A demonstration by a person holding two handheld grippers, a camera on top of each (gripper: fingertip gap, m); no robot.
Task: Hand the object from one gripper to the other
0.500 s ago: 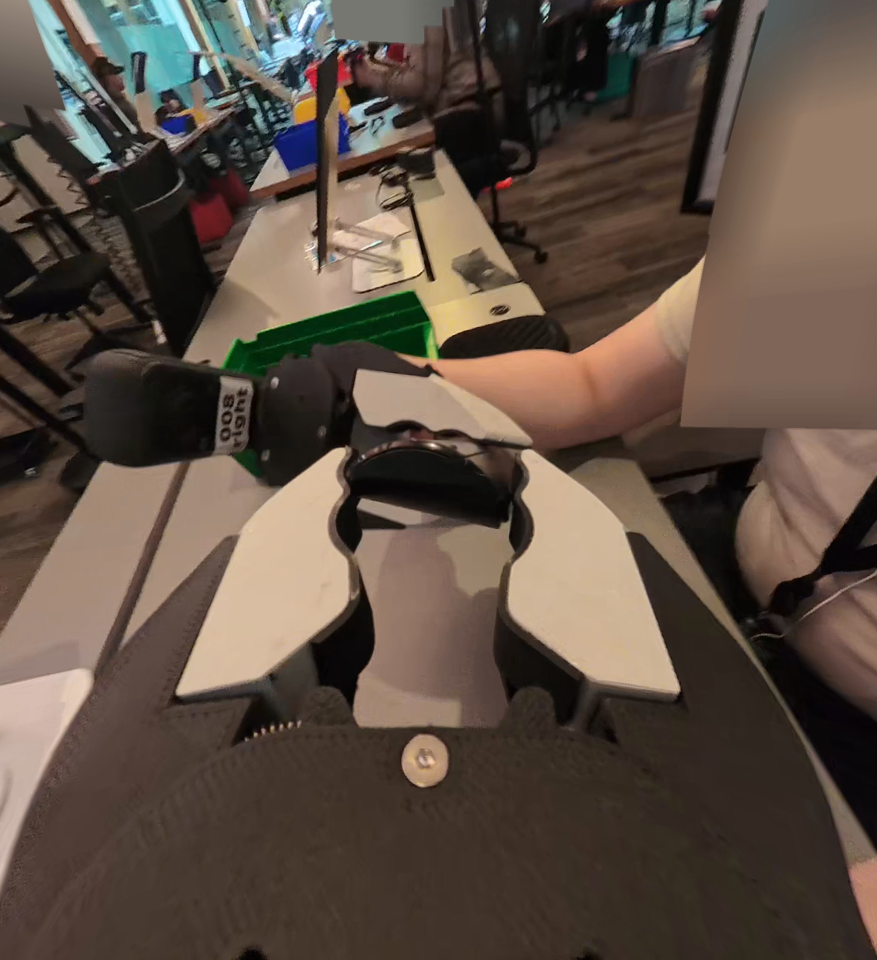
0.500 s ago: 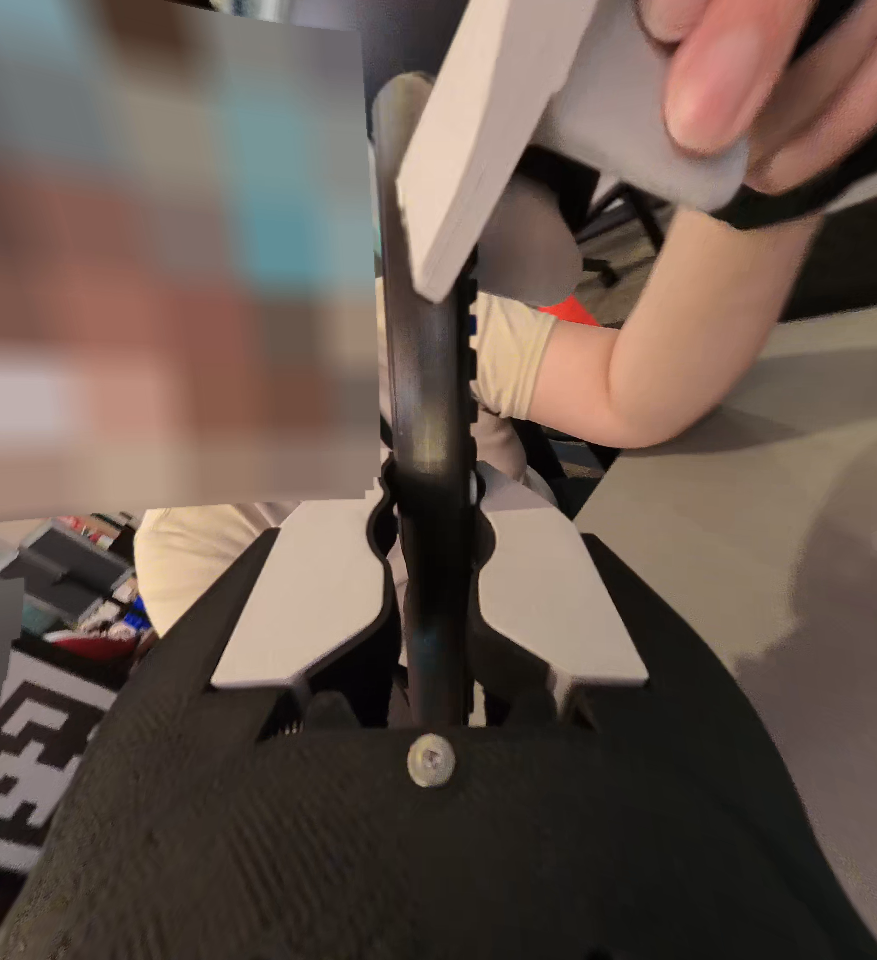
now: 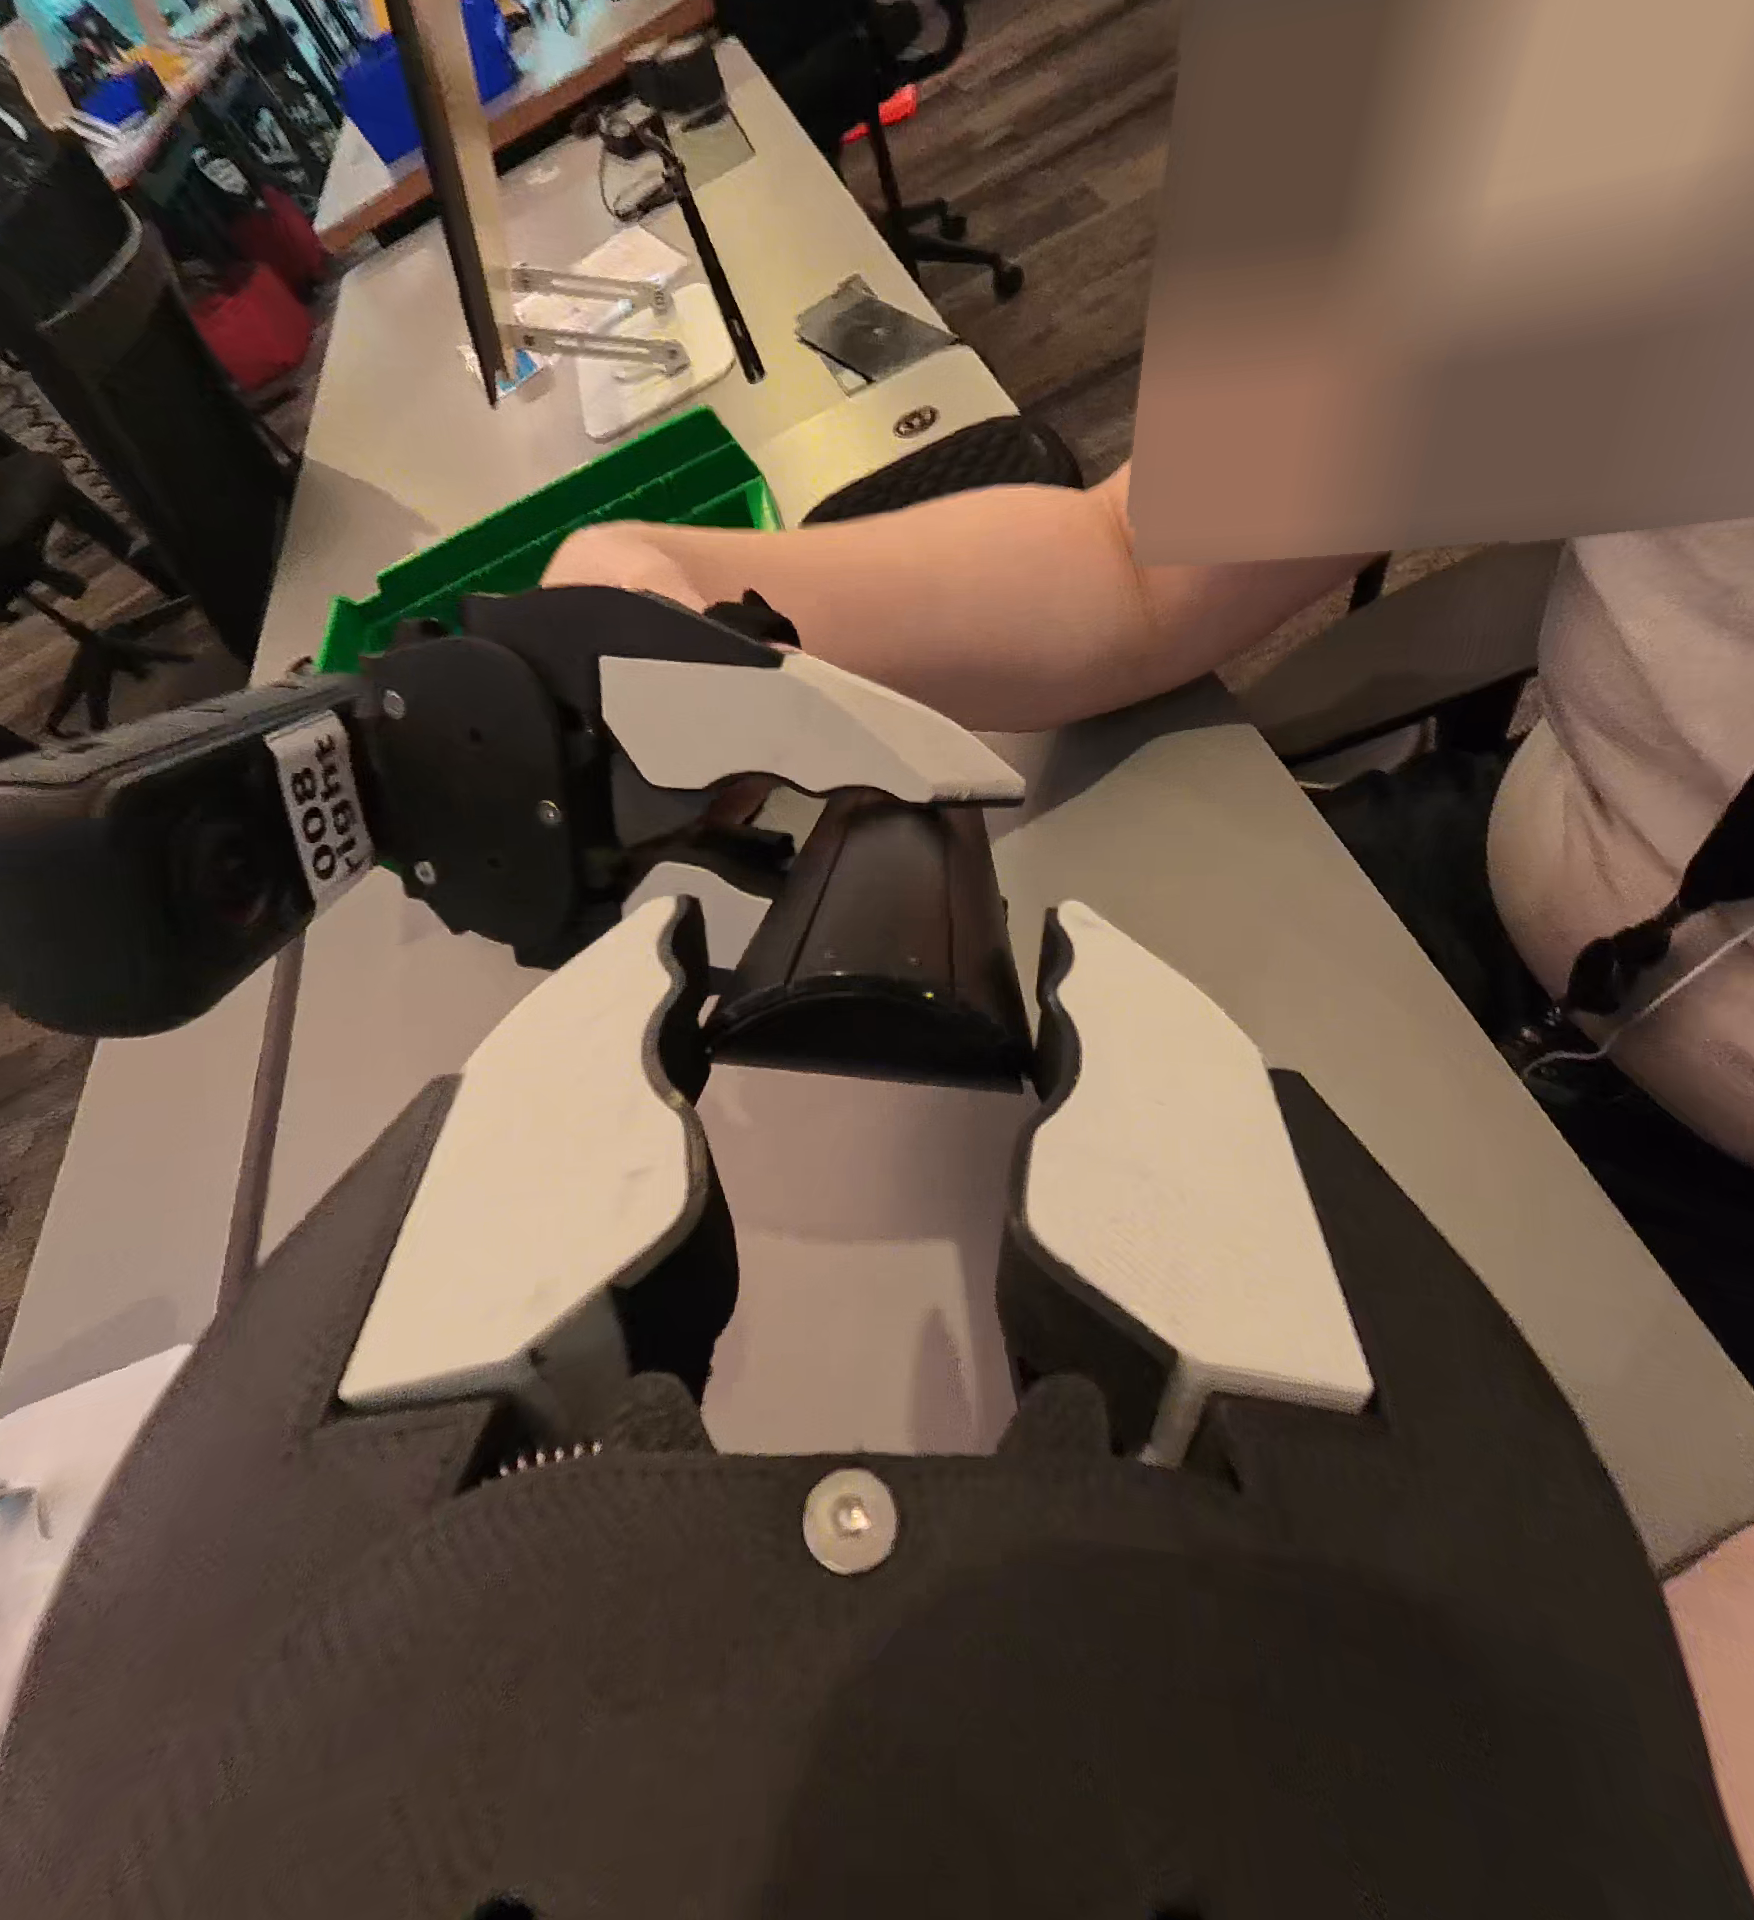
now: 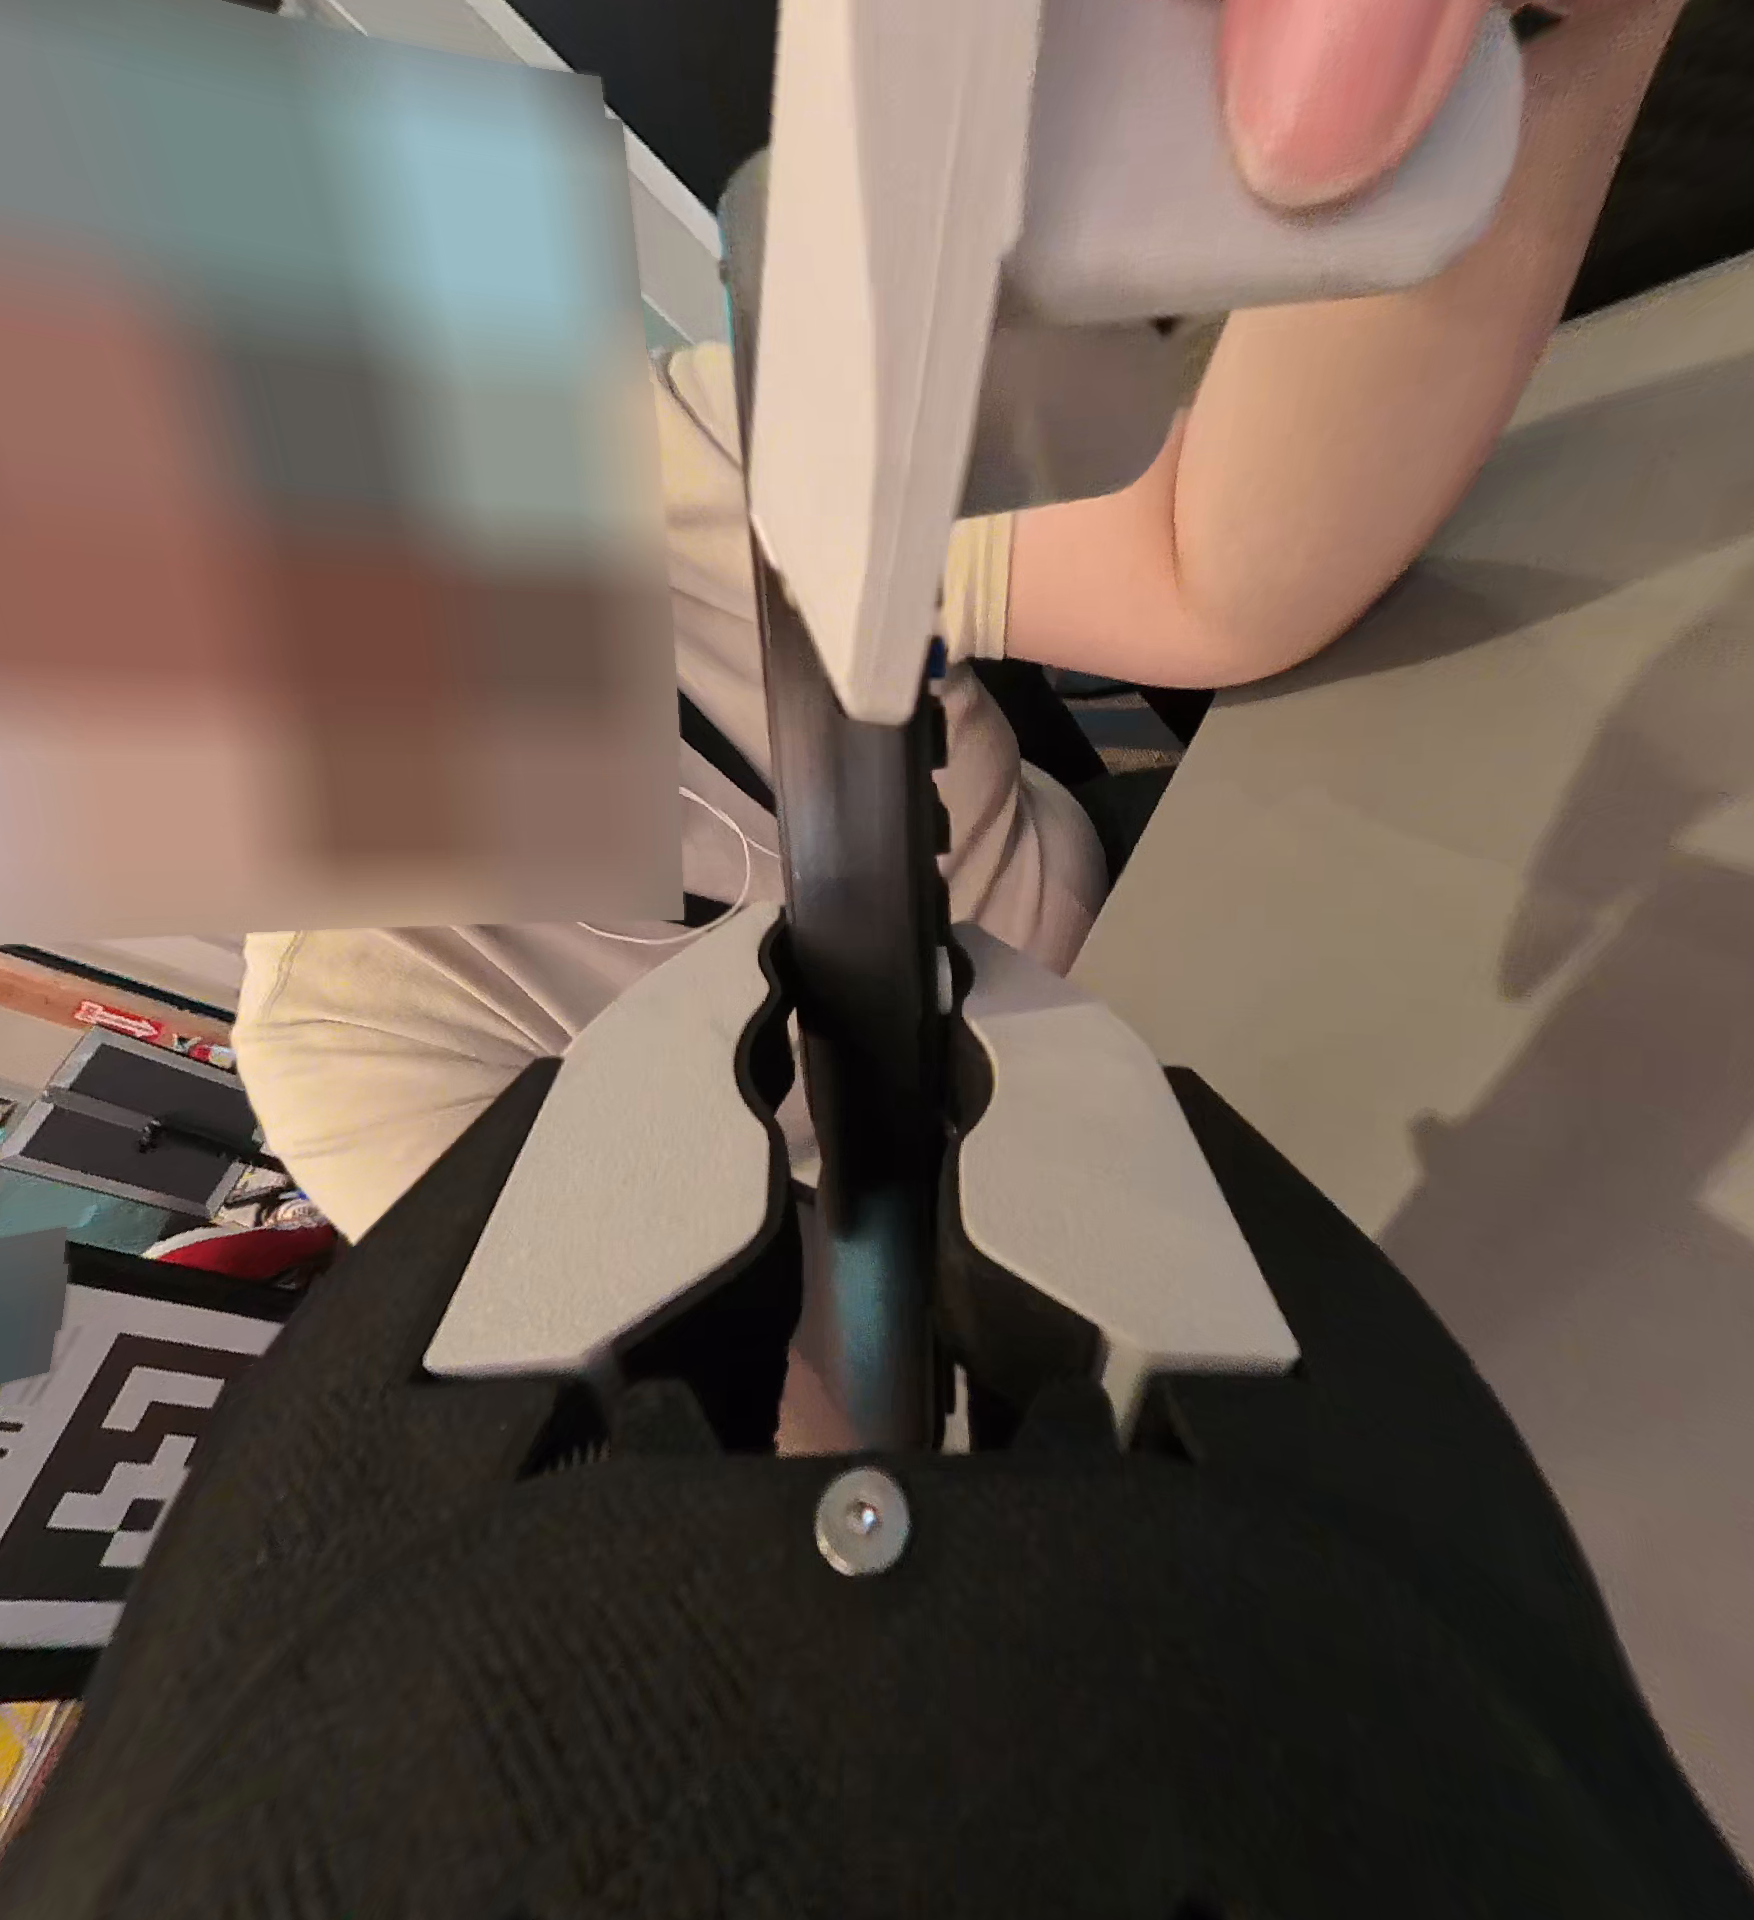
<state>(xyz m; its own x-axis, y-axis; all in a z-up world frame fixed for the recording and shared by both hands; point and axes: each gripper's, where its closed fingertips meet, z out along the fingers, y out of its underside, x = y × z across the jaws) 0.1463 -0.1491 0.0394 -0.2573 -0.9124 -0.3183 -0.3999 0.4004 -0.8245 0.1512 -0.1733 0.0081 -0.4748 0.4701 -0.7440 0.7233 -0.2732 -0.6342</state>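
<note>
The black remote-like object (image 3: pixel 868 935) now sits deeper between the fingers of the left tool (image 3: pixel 857 1023), whose jaws stand wide at its sides, with contact not confirmed; half a second ago only its end reached the fingertips. The right tool (image 4: pixel 868 1023) is clamped narrow on the object's thin edges and carries it above the grey table (image 3: pixel 1216 831), as before. Judgement: the transfer is pending; the left tool must close before the right lets go

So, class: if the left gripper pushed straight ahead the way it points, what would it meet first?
Probably the long black remote-like object, whose near end already sits between the left gripper's open fingers, with the right gripper clamped on it just beyond.
</note>
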